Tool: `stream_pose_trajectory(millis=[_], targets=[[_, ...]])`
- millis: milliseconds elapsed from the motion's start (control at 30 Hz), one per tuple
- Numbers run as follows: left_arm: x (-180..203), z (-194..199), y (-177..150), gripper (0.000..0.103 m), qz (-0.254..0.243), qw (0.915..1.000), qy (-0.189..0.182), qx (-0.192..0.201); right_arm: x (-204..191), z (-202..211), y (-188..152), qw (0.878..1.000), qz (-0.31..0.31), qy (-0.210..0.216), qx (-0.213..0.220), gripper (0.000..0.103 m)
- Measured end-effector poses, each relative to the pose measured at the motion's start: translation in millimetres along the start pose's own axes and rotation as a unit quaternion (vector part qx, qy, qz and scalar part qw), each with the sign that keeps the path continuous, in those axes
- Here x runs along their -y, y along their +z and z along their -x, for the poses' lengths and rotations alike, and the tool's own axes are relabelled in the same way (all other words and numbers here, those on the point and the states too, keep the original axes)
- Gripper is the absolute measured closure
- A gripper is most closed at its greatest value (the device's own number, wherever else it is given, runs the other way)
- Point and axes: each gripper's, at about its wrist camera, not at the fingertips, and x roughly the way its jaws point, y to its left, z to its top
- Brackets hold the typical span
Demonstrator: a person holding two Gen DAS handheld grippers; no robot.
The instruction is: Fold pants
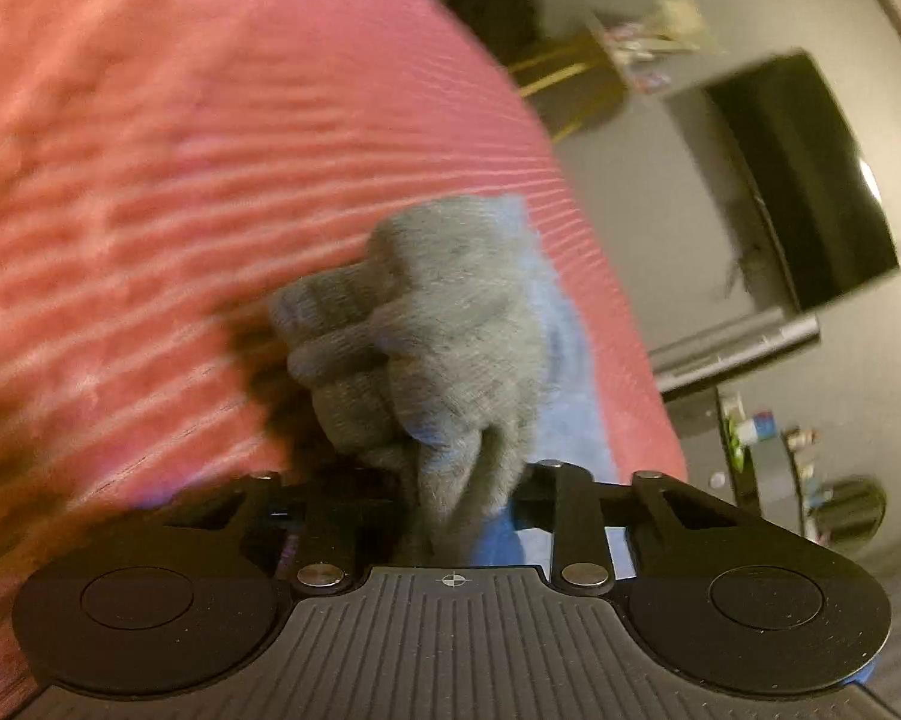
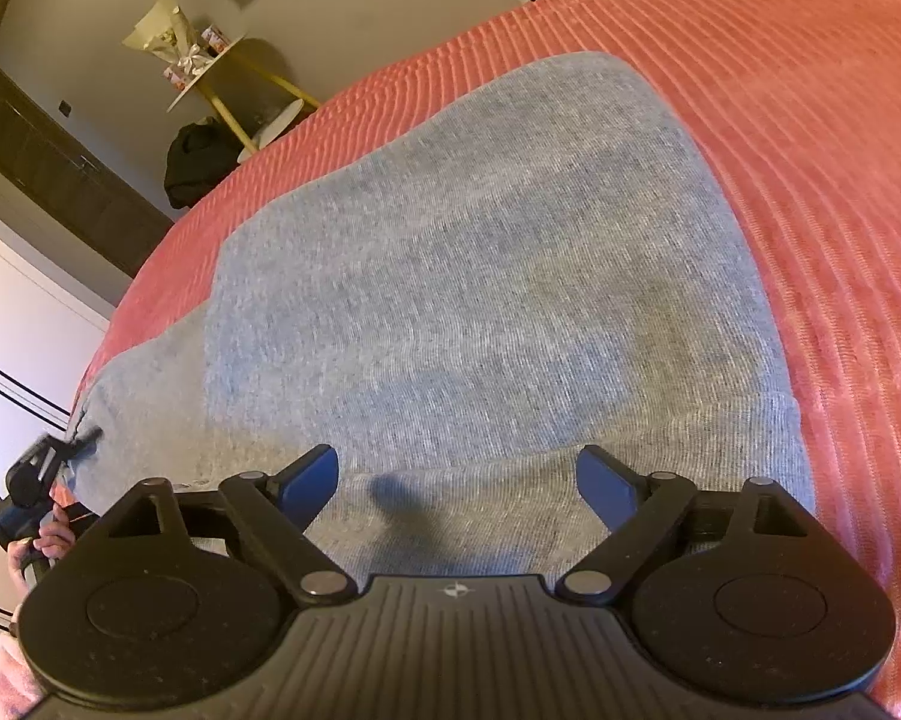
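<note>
1. left wrist view: the left gripper (image 1: 456, 498) is pinching a bunched wad of the grey knitted jersey pants (image 1: 432, 330), the cloth rising in lumpy folds out from between the jaws; the black fingers are drawn in close around it and their blue pads are mostly hidden by fabric. the wad is sitting over the coral ribbed bedspread (image 1: 180, 180), and the picture is blurring. beyond the bed edge a dark flat television (image 1: 810, 180) is hanging on the grey wall

2. right wrist view: the right gripper (image 2: 456, 480) is standing spread wide, its blue pads (image 2: 600, 483) apart and pressing on nothing, hovering over the near band of the pants (image 2: 480, 276). the pants are lying mostly flat on the bedspread (image 2: 810, 150). at the far left the left gripper (image 2: 60, 450) is clamping the garment's edge, with a hand (image 2: 42, 540) behind it on the handle

3. step in hand, as i judge it: one end is gripped for a fold and the other side is not yet taken. the next move is calling for the right jaws to come down and close on the near edge, level with the left, so both corners are carried over together
</note>
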Motion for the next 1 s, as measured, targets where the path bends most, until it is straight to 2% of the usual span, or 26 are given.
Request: stream_pose_trajectory(millis=[33,100,200,300,333,433,500,567,600,667,733,767,800,833,867,933,1000], targets=[[15,8,-3,0.079,-0.037,0.9992,-0.002,0.012,0,0,0,1.000,0.000,0.000,0.000,0.016],[53,20,-12,0.080,-0.125,0.9915,-0.001,0.036,1,1,0,1.000,-0.003,0.003,0.001,0.016],[114,42,-39,0.081,-0.240,0.9691,-0.019,0.054,4,3,1,1.000,-0.014,0.011,0.003,0.016],[172,59,-83,0.082,-0.326,0.9419,-0.067,0.046,7,5,1,0.999,-0.027,0.020,0.007,0.016],[190,62,-102,0.082,-0.356,0.9300,-0.081,0.040,8,7,1,0.999,-0.032,0.024,0.009,0.016],[234,61,-166,0.081,-0.449,0.8867,-0.108,0.010,15,12,2,0.998,-0.054,0.038,0.018,0.016],[251,48,-206,0.076,-0.480,0.8690,-0.116,-0.029,21,17,3,0.996,-0.072,0.048,0.031,0.016],[258,31,-247,0.061,-0.496,0.8552,-0.120,-0.090,24,22,2,0.994,-0.085,0.054,0.044,0.016],[258,24,-263,0.050,-0.505,0.8463,-0.117,-0.121,27,25,2,0.993,-0.092,0.058,0.051,0.016],[258,13,-294,0.050,-0.545,0.8146,-0.105,-0.167,31,30,1,0.990,-0.106,0.070,0.060,0.016],[255,10,-308,0.049,-0.580,0.7922,-0.085,-0.169,37,33,1,0.987,-0.122,0.084,0.065,0.016],[251,13,-306,0.046,-0.585,0.7905,-0.081,-0.161,39,35,0,0.986,-0.126,0.091,0.068,0.016],[249,18,-302,0.037,-0.580,0.7960,-0.079,-0.154,40,36,1,0.985,-0.128,0.097,0.071,0.016],[246,24,-296,0.026,-0.566,0.8074,-0.076,-0.149,41,37,1,0.984,-0.128,0.104,0.073,0.016],[237,30,-287,0.022,-0.547,0.8219,-0.071,-0.142,41,37,1,0.983,-0.129,0.110,0.074,0.016],[222,43,-271,0.021,-0.510,0.8503,-0.045,-0.123,39,34,1,0.982,-0.130,0.117,0.072,0.016],[210,54,-260,0.020,-0.480,0.8716,-0.003,-0.099,36,30,5,0.982,-0.127,0.125,0.061,0.016]])
